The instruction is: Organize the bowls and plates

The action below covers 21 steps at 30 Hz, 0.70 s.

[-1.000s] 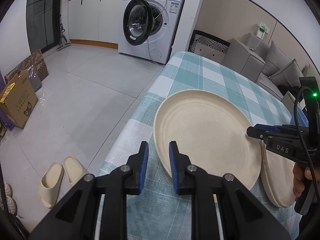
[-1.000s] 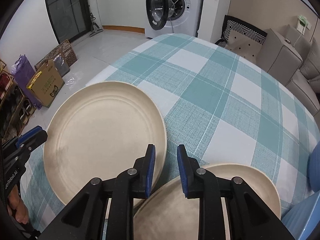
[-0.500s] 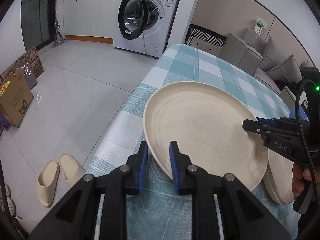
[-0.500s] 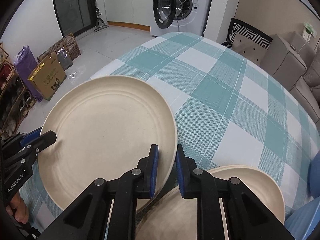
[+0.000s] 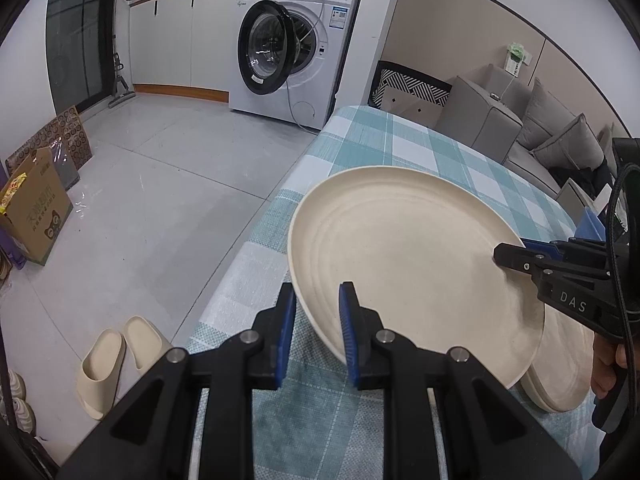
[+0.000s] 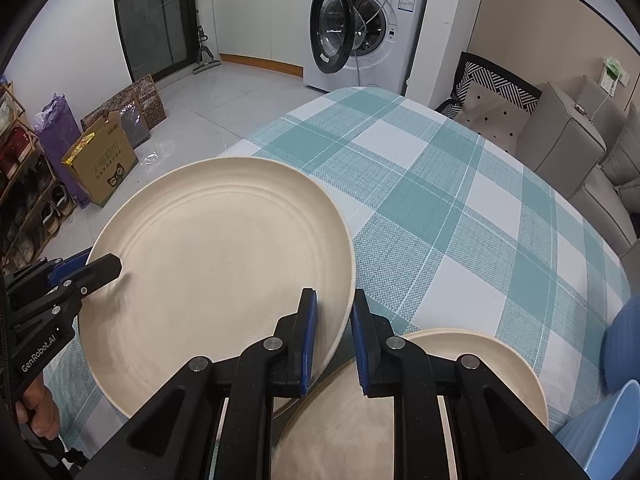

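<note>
A large cream plate (image 5: 412, 268) is held between both grippers, lifted and tilted above the checked tablecloth. My left gripper (image 5: 316, 336) is shut on its near-left rim. My right gripper (image 6: 332, 340) is shut on the opposite rim, and shows in the left wrist view (image 5: 520, 256) at the plate's right edge. The plate also fills the left of the right wrist view (image 6: 216, 288). A stack of cream plates (image 6: 440, 392) lies on the table under the right gripper; it also shows in the left wrist view (image 5: 564, 368).
The table with the teal-and-white cloth (image 6: 460, 208) extends ahead. Blue bowls (image 6: 616, 364) sit at its right edge. A washing machine (image 5: 292, 48) with open door, slippers (image 5: 116, 356) and a cardboard box (image 5: 32, 216) are on the floor to the left. A grey sofa (image 5: 540, 140) stands behind.
The plate has risen off the table and tilted, carried by both grippers toward the plate stack. Both grippers stayed shut on its rims.
</note>
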Motion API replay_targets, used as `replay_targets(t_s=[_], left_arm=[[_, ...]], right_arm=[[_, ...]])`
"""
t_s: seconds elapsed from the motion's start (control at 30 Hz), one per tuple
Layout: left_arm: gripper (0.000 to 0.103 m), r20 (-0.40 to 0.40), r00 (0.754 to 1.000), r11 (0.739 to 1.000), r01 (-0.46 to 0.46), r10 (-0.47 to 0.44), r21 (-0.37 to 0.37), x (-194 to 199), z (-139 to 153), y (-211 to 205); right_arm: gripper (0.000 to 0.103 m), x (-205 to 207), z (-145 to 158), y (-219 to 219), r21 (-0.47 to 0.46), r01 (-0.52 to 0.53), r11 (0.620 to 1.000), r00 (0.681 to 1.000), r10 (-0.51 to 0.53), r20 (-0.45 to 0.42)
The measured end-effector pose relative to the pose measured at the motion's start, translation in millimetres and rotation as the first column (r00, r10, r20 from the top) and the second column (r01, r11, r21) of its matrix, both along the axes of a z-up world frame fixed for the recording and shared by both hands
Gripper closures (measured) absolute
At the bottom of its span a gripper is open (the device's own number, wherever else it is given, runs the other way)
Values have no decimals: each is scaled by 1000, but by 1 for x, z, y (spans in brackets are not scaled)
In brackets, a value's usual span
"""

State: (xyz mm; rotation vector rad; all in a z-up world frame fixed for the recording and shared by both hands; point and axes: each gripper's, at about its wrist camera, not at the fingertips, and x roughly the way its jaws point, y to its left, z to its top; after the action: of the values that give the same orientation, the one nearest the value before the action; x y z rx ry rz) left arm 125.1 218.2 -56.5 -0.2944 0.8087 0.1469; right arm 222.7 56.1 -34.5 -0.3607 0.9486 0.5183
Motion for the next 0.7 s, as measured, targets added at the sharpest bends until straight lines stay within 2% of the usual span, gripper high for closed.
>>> replay_targets(t_s=[0.7], left_arm=[[83, 55, 996, 997, 66, -68, 33, -9, 27, -29]], right_arm=[[86, -30, 23, -47, 41, 56, 998, 998, -57, 30]])
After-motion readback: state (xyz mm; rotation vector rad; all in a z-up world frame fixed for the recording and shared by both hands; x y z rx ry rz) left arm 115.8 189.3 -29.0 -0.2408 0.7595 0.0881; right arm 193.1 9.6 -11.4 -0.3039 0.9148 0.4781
